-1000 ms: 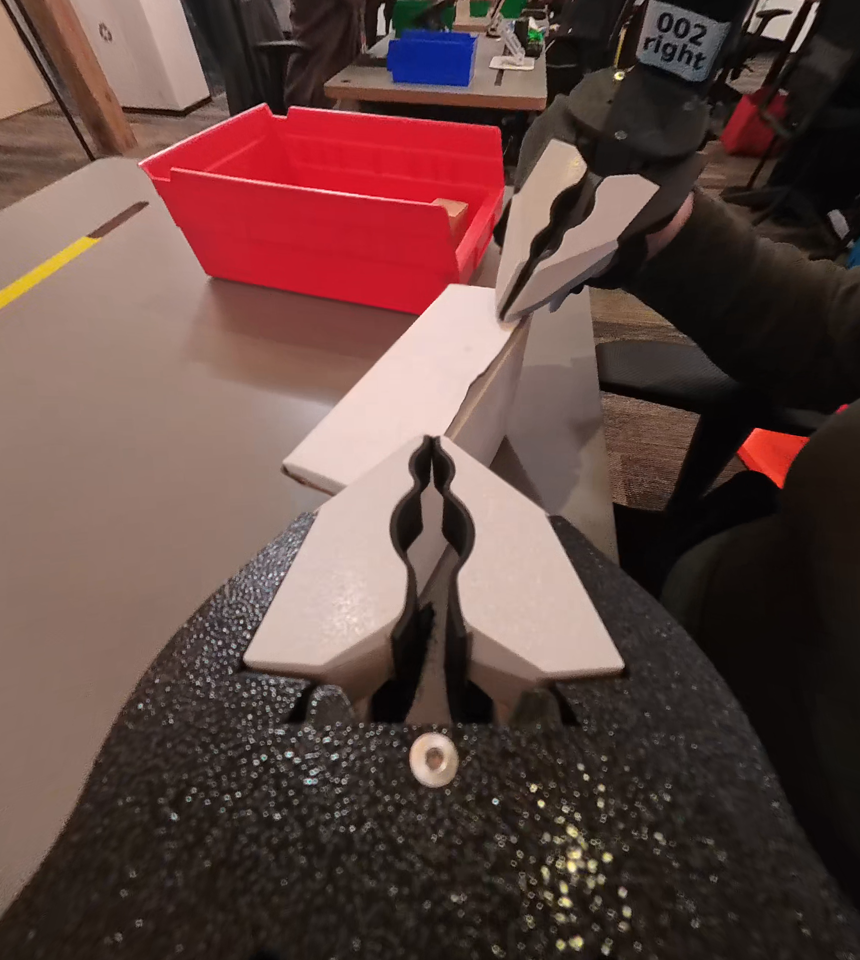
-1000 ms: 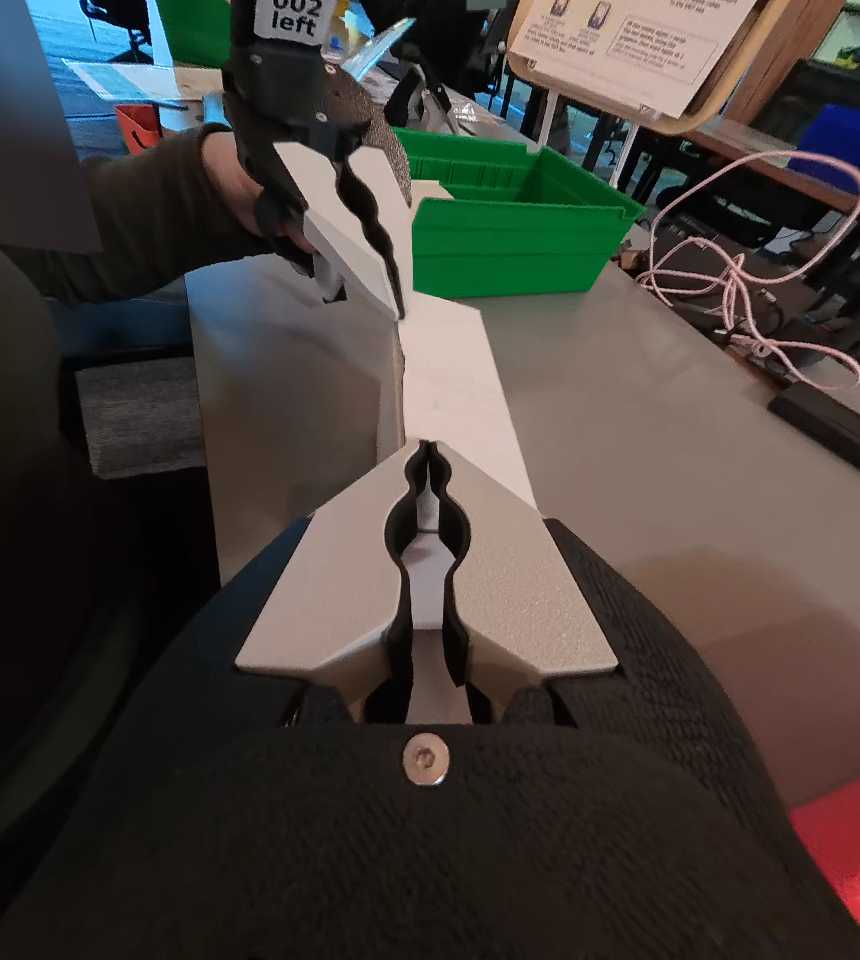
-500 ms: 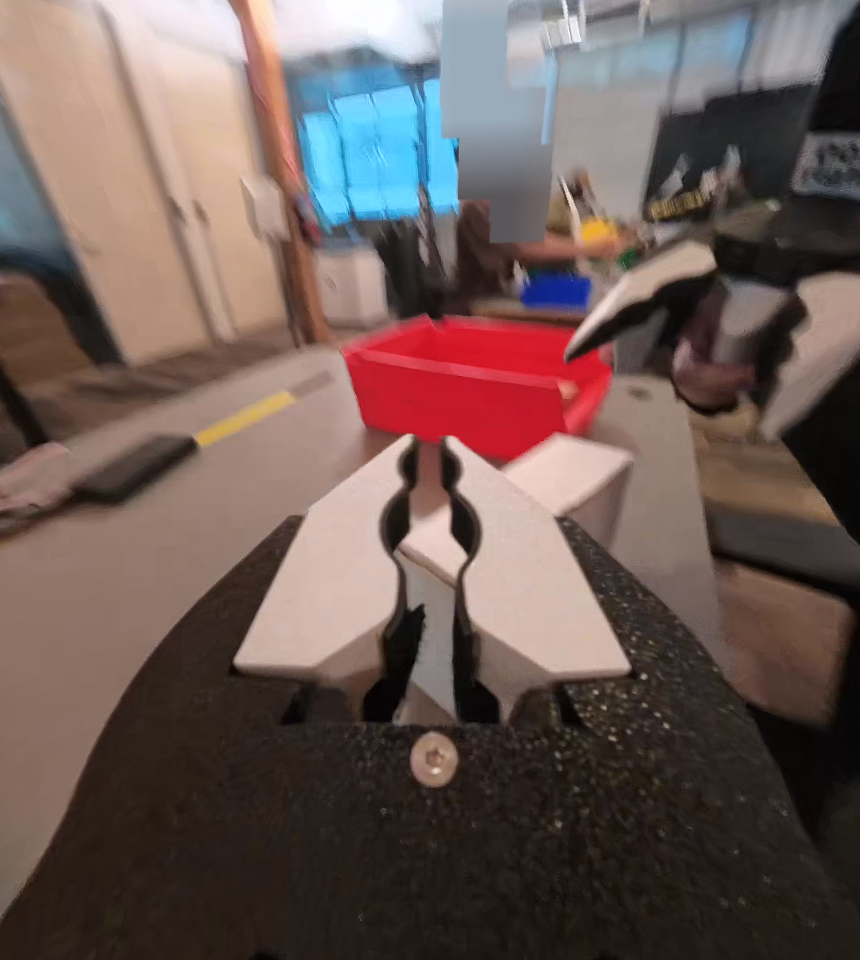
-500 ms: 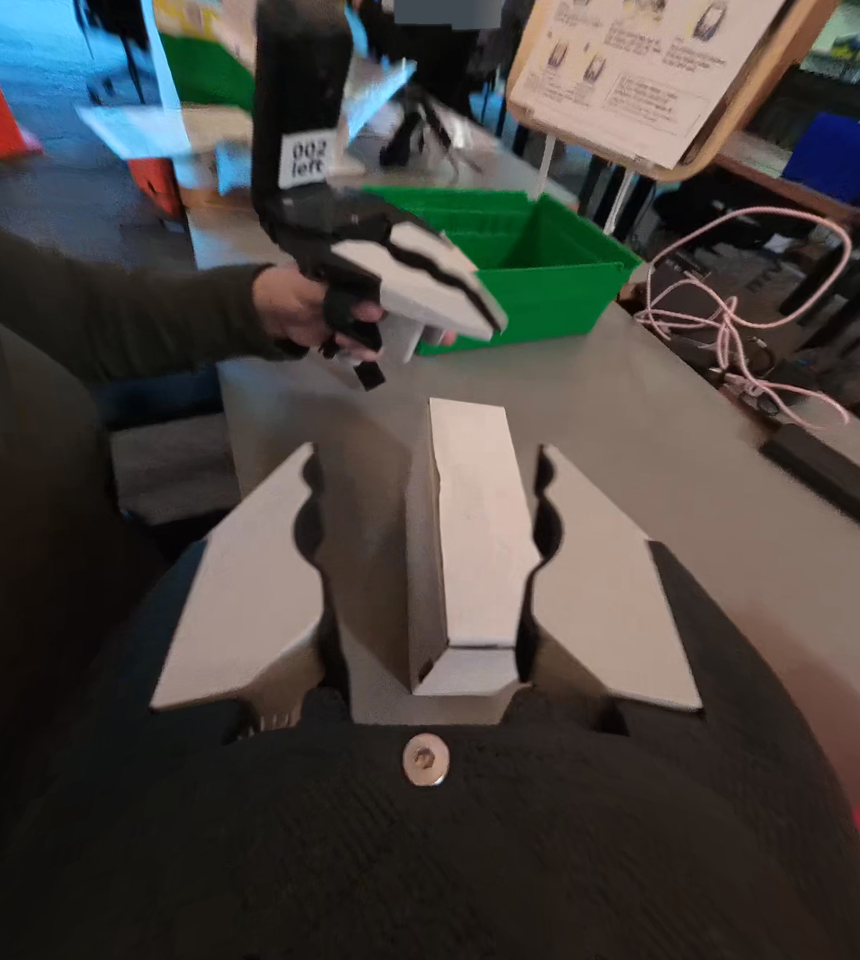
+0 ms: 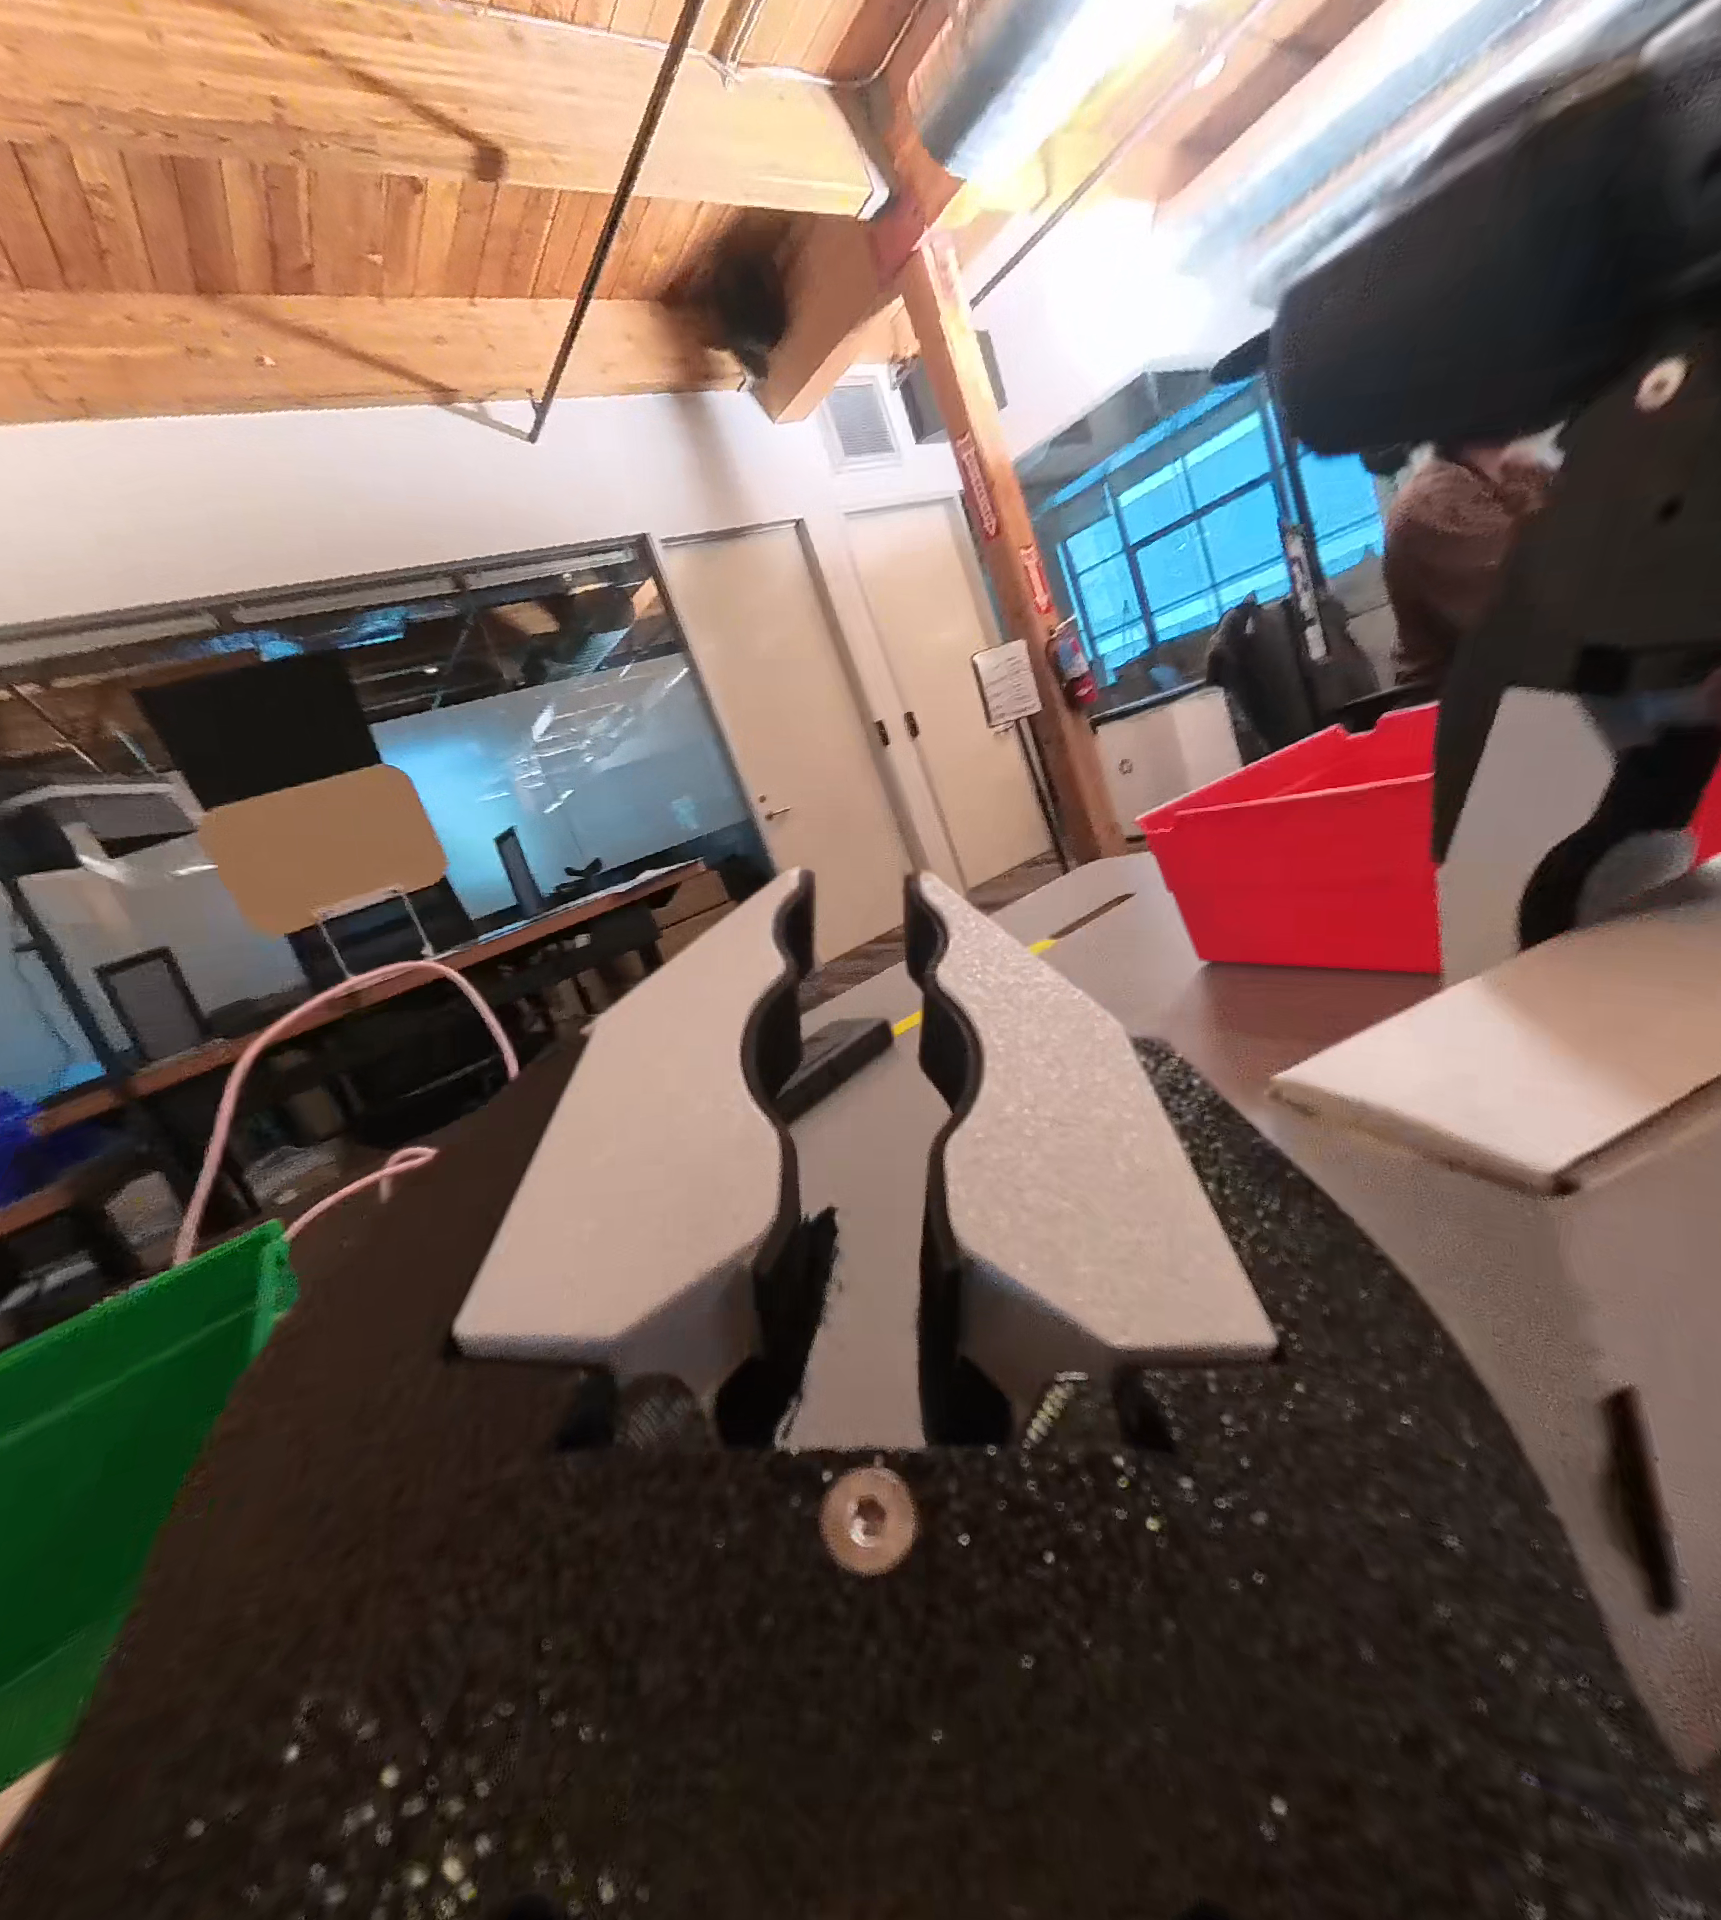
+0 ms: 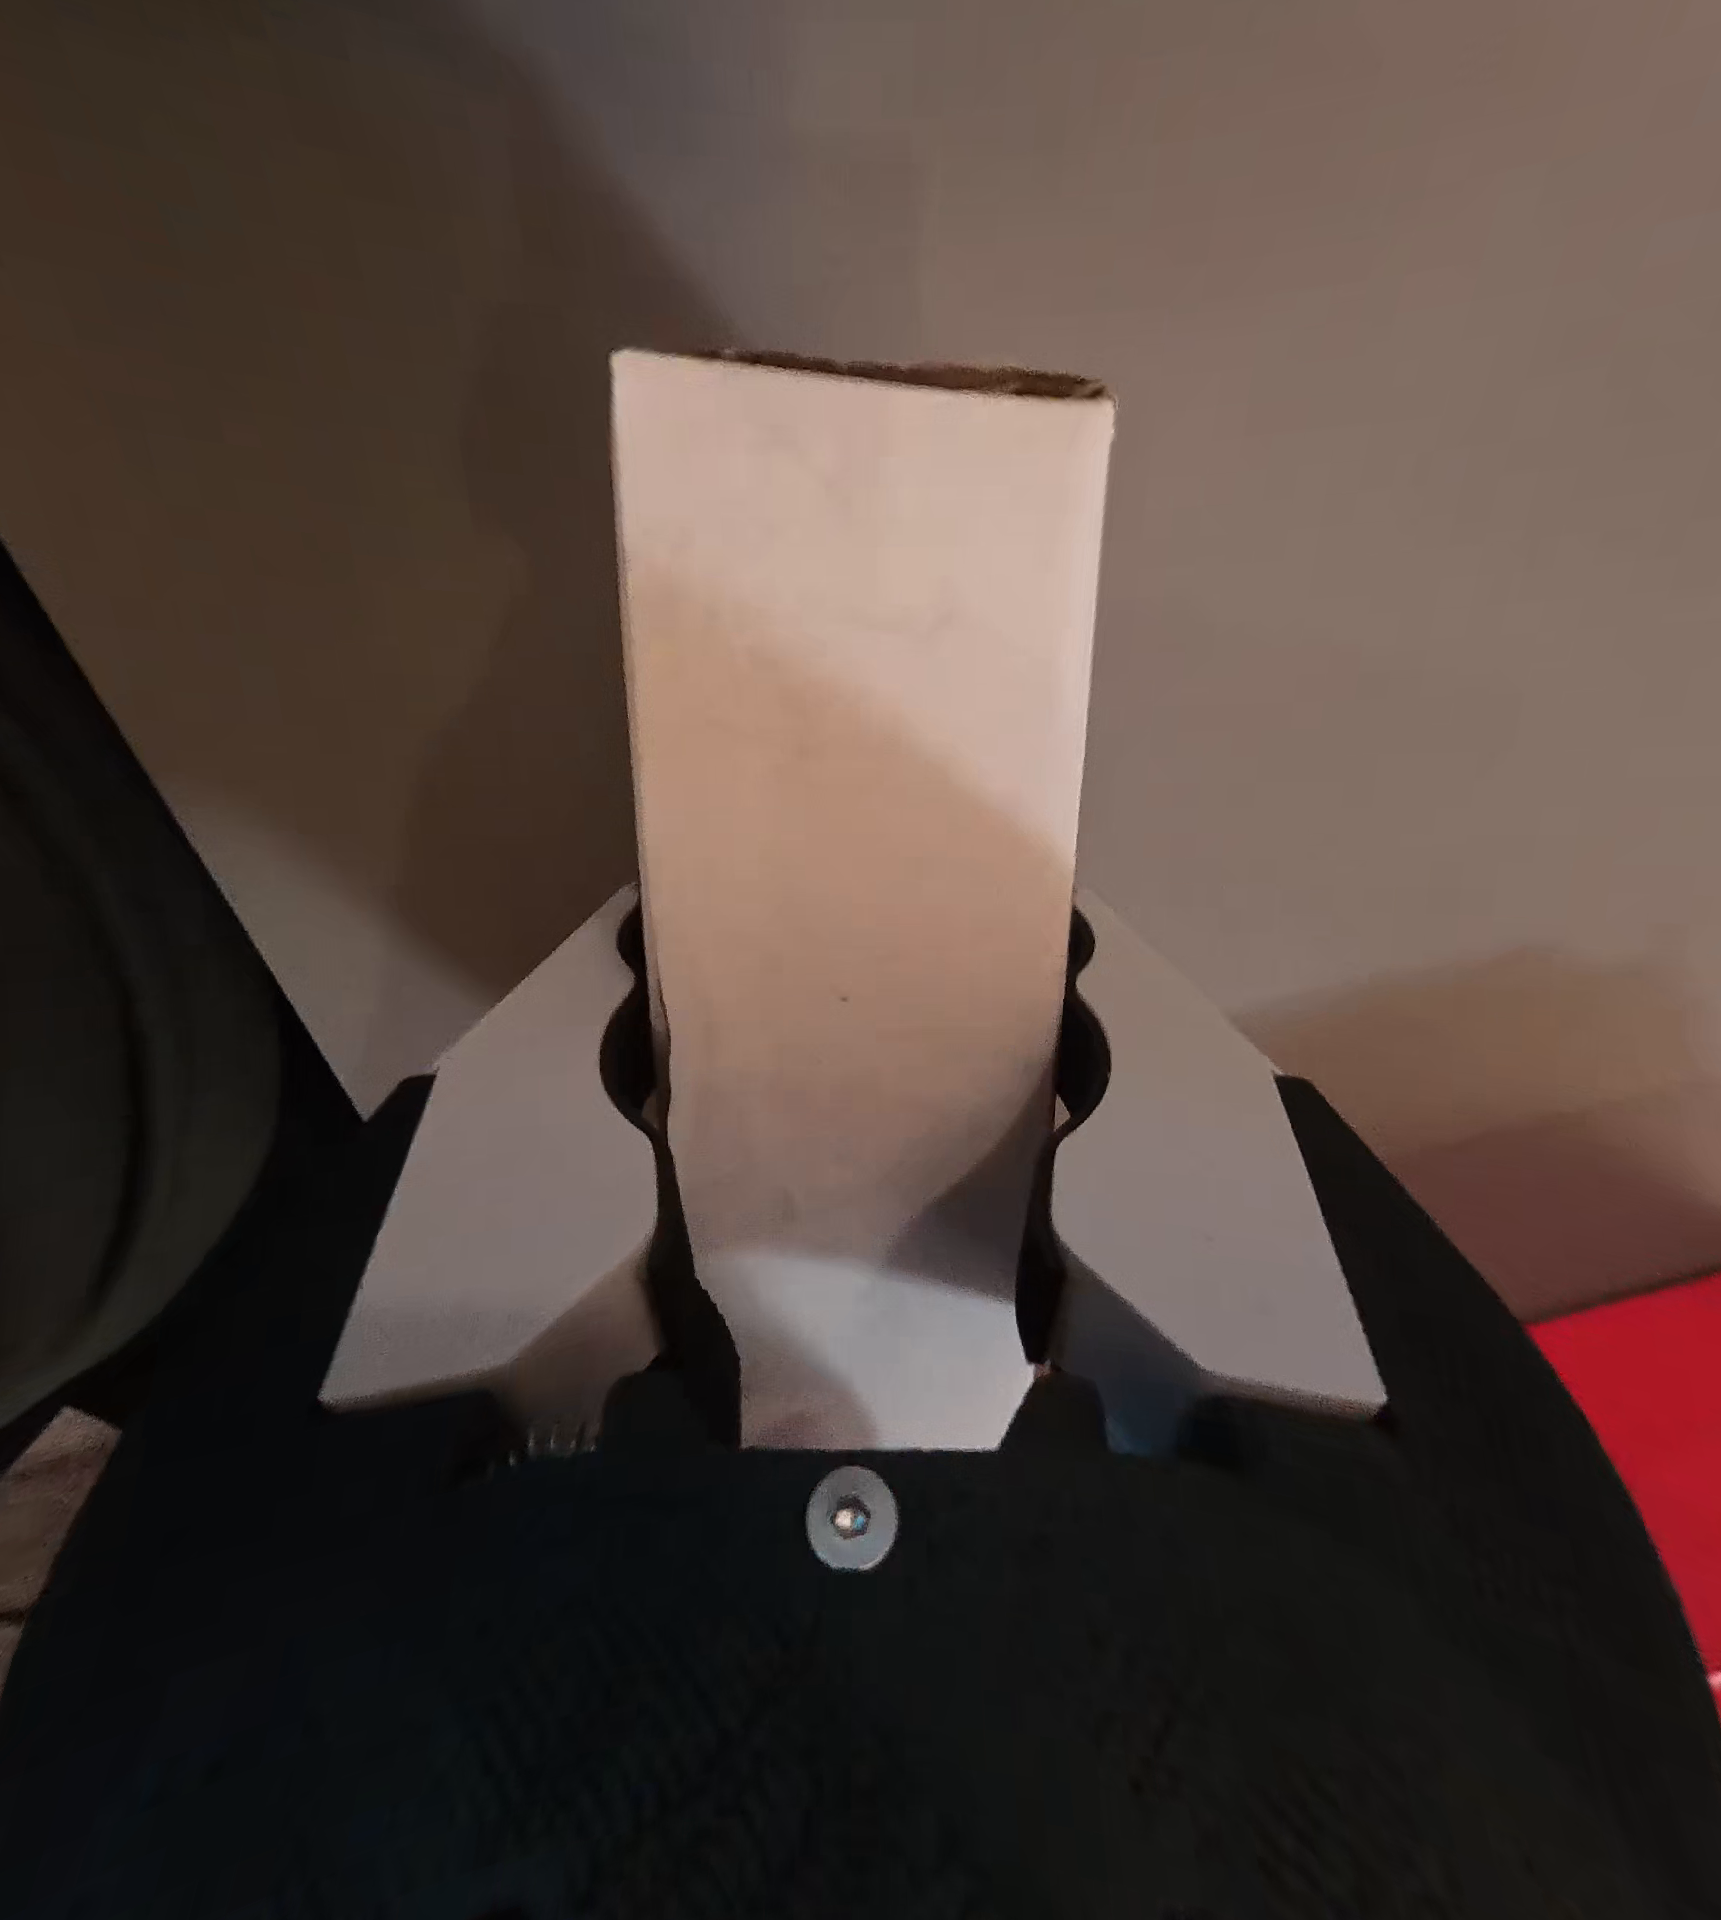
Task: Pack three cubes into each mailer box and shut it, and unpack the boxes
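1. The right tongs [image 6: 861,935] hold a white box [image 6: 861,727]. Both pads press on its long sides.
2. In the right view the box points to 12 o'clock, out past the fingertips. It is shut and lies on the grey table [image 6: 1355,416].
3. The left tongs [image 5: 861,904] are a little open. Nothing is between the fingers; only the table and room show through the gap.
4. In the left view the box [image 5: 1562,1195] sits at 3 o'clock, just beside the left tongs. The right tongs [image 5: 1562,831] come down on its far end at 2 o'clock.
5. A red bin [image 5: 1303,862] stands on the table behind the box, at 2 o'clock.
6. A green bin [image 5: 56,1507] is at 8 o'clock in the left view.
7. A pink cord [image 5: 316,1039] loops above the green bin at 9 o'clock.
8. A small flat black thing [image 5: 835,1049] lies on the table, seen through the left gap.
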Demonstrator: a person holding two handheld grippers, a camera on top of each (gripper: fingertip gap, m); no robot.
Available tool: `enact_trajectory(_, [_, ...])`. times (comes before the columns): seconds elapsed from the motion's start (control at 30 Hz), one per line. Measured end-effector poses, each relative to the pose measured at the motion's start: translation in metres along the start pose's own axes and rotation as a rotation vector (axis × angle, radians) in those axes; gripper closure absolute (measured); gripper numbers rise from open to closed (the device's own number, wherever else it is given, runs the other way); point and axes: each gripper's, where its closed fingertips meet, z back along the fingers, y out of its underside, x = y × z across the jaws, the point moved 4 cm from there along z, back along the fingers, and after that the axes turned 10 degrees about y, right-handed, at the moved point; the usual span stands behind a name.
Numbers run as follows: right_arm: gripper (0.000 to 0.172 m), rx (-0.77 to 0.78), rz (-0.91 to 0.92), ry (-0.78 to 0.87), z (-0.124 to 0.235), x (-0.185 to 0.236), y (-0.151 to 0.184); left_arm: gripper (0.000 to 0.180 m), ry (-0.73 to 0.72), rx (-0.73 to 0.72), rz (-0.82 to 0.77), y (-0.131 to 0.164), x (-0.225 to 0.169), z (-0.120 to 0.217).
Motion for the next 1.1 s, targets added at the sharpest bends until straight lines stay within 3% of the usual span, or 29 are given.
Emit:
enact_trajectory(0.1, [0.096,-0.035,0.055,0.024,0.006,0.004,0.002,0.165,0.027,-0.02,0.03,0.004,-0.003,0.005])
enact_trajectory(0.2, [0.097,-0.135,0.095,0.174,0.034,-0.01,0.006,0.165,0.046,-0.026,0.112,0.009,-0.005,0.002])
enact_trajectory(0.37, [0.097,-0.352,0.014,0.731,0.151,-0.094,0.044,0.166,0.089,0.003,0.171,0.021,-0.012,-0.006])
enact_trajectory(0.47, [0.097,-0.295,0.019,0.962,0.181,-0.148,0.096,0.166,0.129,0.032,0.166,0.027,-0.02,-0.011])
enact_trajectory(0.6, [0.097,0.029,0.092,0.938,0.122,-0.212,0.181,0.167,0.151,0.063,0.134,0.031,-0.026,-0.014])
enact_trajectory(0.7, [0.097,0.132,0.214,0.884,0.073,-0.234,0.22,0.169,0.157,0.069,0.125,0.031,-0.027,-0.014])
enact_trajectory(0.93, [0.097,0.118,0.454,0.885,0.006,-0.26,0.23,0.172,0.169,0.121,0.137,0.039,-0.025,-0.015])
enact_trajectory(1.03, [0.095,0.095,0.37,0.749,-0.014,-0.254,0.232,0.174,0.177,0.127,0.098,0.035,-0.026,-0.013])
enact_trajectory(1.1, [0.07,0.097,0.254,0.631,-0.016,-0.248,0.235,0.174,0.18,0.129,0.072,0.033,-0.027,-0.011])
